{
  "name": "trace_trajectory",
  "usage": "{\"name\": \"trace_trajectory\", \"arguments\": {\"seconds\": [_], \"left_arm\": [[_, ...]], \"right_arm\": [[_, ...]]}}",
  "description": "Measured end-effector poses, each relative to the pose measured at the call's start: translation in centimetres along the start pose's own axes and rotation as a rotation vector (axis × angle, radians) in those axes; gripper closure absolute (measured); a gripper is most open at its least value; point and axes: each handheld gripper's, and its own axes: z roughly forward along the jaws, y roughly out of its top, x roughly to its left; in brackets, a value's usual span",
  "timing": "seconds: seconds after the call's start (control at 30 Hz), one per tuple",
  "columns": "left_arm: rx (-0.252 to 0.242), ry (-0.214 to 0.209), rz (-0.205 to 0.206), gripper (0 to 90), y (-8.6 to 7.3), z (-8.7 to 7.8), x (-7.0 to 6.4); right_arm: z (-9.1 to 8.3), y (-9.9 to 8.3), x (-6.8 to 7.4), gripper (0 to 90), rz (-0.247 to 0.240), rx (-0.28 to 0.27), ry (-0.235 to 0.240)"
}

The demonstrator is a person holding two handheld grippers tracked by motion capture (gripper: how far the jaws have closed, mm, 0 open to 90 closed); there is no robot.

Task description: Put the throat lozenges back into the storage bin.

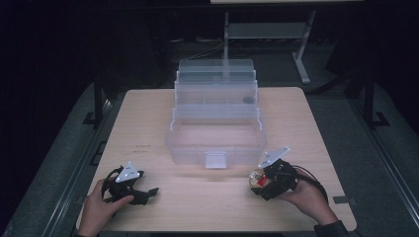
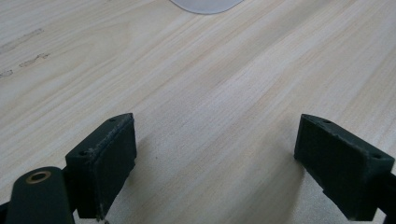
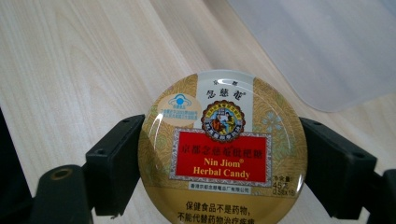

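A person seated at a pale wooden tabletop (image 1: 148,123) holds a two-jaw tool in each hand, with a clear plastic tiered organizer box (image 1: 216,116) standing open at the middle of the surface. The right tool (image 3: 219,163), held near the tabletop's front right edge just off the box's front right corner, is clamped on a round gold tin of Nin Jiom Herbal Candy (image 3: 222,149); its two black jaws press against the tin's left and right rims, and the lid, with its red label panel and small pictorial seal, faces the tool's own camera. From above, the same tin (image 1: 257,177) shows as a small round glinting object at the tool's (image 1: 260,178) tip, raised a little off the wood and tilted toward the box. The left tool (image 1: 148,193) rests low near the front left of the tabletop, well apart from the box, its jaws spread wide with bare wood grain between them (image 2: 215,154). A rounded corner of the box's translucent plastic (image 3: 322,46) lies just beyond the tin.
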Motion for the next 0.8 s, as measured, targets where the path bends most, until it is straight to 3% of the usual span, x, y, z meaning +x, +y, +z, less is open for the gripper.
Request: {"name": "trace_trajectory", "arguments": {"seconds": [0.8], "left_arm": [[-0.001,0.0,-0.003,11.9,0.0,0.0,0.0]], "right_arm": [[-1.8,-0.1,-1.5,19.6,0.021,-0.01,-0.033]]}}
